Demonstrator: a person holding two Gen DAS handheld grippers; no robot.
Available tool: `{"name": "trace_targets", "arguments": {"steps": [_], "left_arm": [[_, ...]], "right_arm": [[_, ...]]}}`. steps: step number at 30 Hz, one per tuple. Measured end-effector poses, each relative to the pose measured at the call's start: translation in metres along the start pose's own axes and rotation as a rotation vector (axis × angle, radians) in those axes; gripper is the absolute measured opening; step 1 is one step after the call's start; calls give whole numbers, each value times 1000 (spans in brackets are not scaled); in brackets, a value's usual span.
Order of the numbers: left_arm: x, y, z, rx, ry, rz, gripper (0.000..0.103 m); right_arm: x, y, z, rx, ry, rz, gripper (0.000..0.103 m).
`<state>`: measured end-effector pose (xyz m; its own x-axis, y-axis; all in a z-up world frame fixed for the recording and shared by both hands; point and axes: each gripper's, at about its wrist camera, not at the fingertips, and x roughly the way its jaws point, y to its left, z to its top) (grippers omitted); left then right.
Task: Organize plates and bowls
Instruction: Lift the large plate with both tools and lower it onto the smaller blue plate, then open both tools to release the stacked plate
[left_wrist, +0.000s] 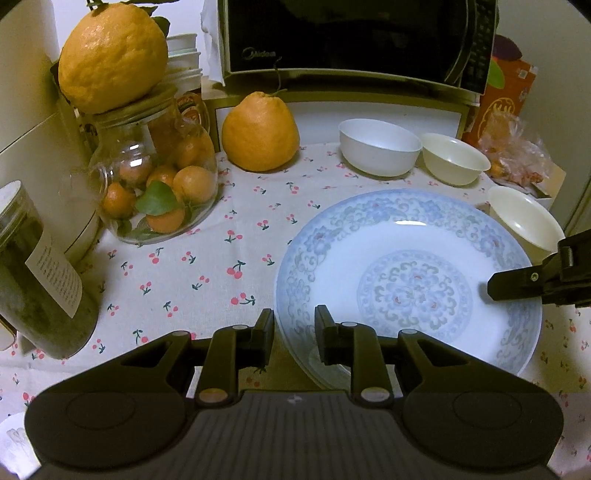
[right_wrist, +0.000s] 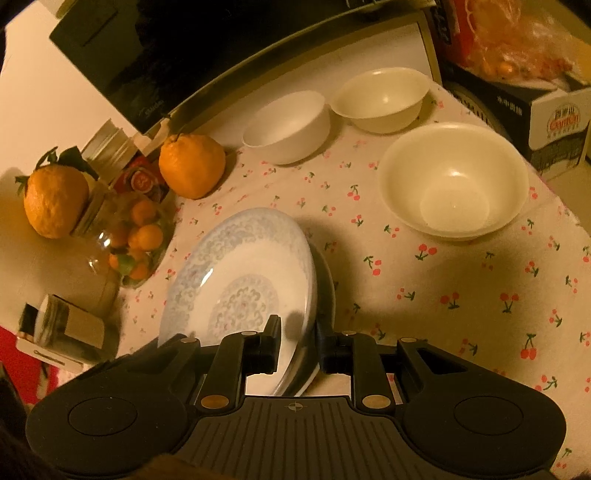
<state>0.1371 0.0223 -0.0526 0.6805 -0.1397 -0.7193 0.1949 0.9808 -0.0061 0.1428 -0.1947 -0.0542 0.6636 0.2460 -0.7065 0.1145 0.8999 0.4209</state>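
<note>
Left wrist view: the left claw (left_wrist: 293, 334) straddles the near rim of the patterned plate (left_wrist: 410, 273), one finger outside the rim and one over the plate, with a gap showing at the pads, so it looks released rather than clenched, though the fisheye makes contact hard to judge. That plate tops a small stack on the cherry-print bench (left_wrist: 207, 258). The right claw (left_wrist: 517, 284) reaches in over the plate's right edge. Right wrist view: the right claw's jaws stand either side of the stacked rims, not visibly pressing, also released. Beyond the stack sit a white bowl (left_wrist: 378, 146), a cream bowl (left_wrist: 454, 158) just beside it, and a larger cream bowl (right_wrist: 454, 181) near the bench's right edge. A glass jar (left_wrist: 155, 192) of small oranges stands at left
</note>
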Motion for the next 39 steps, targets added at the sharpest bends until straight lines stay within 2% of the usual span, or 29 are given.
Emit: {"name": "trace_targets", "arguments": {"steps": [9,32,36,38,39], "left_arm": [[0,3,0,-15,1,-11,22],[-1,3,-1,-31,14,-42,25],[-2,2,0,-36,27,-52,28],[-3,2,1,-42,32,-60,35],[-4,2,1,-46,36,-67,37]], "right_arm": [[0,-13,2,89,42,52,21],[-3,-19,6,94,80,45,22],[-3,-19,5,104,93,63,29],[-4,-16,4,89,91,63,32],[-4,-15,3,81,88,63,37]]}}
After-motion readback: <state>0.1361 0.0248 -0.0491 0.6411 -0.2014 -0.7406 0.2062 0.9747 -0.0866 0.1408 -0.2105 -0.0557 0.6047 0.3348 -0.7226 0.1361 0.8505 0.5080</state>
